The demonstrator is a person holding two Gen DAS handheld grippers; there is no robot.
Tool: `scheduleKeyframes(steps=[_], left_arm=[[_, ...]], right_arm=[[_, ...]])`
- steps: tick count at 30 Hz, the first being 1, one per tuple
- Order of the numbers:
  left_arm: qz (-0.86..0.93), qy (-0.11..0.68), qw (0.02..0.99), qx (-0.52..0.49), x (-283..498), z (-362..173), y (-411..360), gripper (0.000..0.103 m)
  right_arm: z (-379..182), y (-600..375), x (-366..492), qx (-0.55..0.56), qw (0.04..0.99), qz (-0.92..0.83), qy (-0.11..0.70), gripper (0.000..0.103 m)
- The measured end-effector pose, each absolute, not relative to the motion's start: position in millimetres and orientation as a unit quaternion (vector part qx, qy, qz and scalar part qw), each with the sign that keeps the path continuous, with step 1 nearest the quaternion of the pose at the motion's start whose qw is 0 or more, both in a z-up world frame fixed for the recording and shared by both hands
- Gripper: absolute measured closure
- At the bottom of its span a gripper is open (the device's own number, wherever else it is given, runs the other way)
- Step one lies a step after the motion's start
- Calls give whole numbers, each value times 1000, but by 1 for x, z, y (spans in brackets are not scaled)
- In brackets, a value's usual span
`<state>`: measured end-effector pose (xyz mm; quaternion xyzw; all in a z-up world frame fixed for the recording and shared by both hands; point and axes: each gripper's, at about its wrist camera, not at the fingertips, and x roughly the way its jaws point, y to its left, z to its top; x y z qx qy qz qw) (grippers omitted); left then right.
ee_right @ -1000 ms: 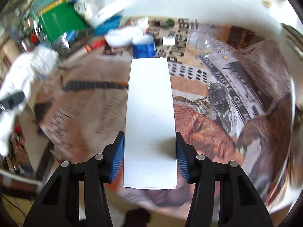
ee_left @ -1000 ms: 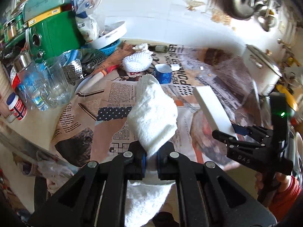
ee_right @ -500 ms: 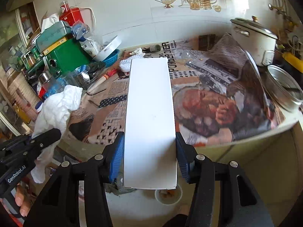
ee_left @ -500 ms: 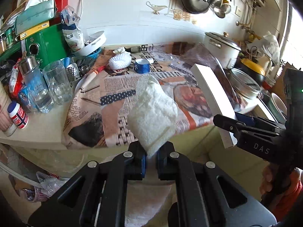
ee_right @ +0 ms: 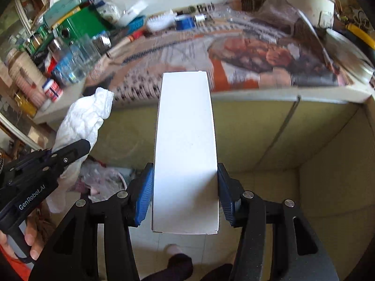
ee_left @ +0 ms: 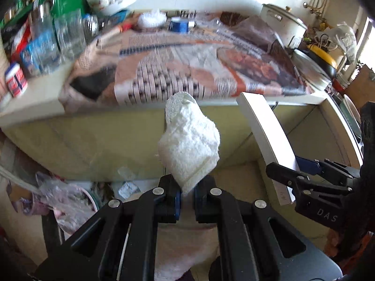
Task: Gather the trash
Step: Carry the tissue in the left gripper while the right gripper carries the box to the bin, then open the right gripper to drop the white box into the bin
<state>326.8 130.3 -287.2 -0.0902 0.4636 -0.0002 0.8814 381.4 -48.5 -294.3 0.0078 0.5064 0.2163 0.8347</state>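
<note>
My left gripper (ee_left: 186, 193) is shut on a crumpled white paper towel (ee_left: 189, 145), held in front of the yellow-green cabinet face below the counter edge. My right gripper (ee_right: 185, 194) is shut on a long white cardboard box (ee_right: 186, 145), also held below the counter. The box shows in the left wrist view (ee_left: 267, 140) at the right, and the towel shows in the right wrist view (ee_right: 82, 121) at the left. A bin with a crumpled plastic liner (ee_left: 68, 196) sits on the floor at the lower left, also in the right wrist view (ee_right: 100, 178).
The counter (ee_left: 30, 98) is covered with newspaper (ee_left: 187, 70). Glass jars (ee_left: 68, 35), a green tin (ee_right: 79, 23), a blue cup (ee_left: 179, 24) and a white pot (ee_left: 283, 25) stand on it. The cabinet front (ee_right: 269, 135) fills the space ahead.
Both grippers have drawn back from the counter and dropped below its edge, each still holding its item. The floor bin has come into view at the lower left.
</note>
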Motion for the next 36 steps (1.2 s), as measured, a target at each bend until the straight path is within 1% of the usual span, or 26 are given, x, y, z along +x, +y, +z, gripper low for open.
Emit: scheduleKeyframes(steps=[5,14,20,24,27,30,33,36], left_arm=[[26,489,865,-112,326,-356,113,96],[54,526,833,-161,325,-503,104,96],[62,549,819,-154,337,-578,113,96],[66,553,816,-154,349,-613,115,96],[67,557,812,-162,361,-634,118,96],[62,559,810,-163,374,-648,117,96],[49,562,808,-171,390,-660,111,96],[32,563,807,-176,405,-667,101,95]], right_arm=[[-356,-64,382,-1,815,224,534,55],[-509,-85,398,-3,775,211,596,55],[-598,-73,415,3,746,206,633,55],[-644,-61,431,14,733,198,651,55],[-671,-50,444,13,723,200,661,55],[-681,-44,457,8,730,193,656,55],[-681,-47,465,12,727,197,658,53],[-666,-60,472,33,737,196,646,52]])
